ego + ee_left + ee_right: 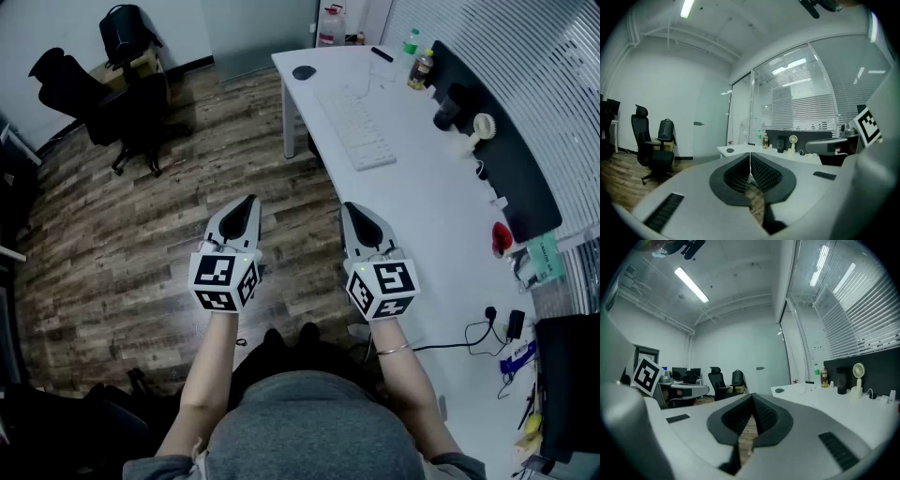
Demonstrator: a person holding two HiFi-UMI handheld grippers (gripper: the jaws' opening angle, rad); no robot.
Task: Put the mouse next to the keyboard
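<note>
Pads meet on both tools: the left claw [249, 202] and the right claw [351, 208] are clenched on nothing and held about level, close in front of the person. Well ahead, the mouse [304, 72] sits by the far corner of the white surface [422, 187], just beyond the keyboard [356, 128] and apart from it. It looks light, rigid and smooth-shelled, so pinching across its two flanks seems safest. Its buttons, and whether it trails a cable, are too small to make out.
</note>
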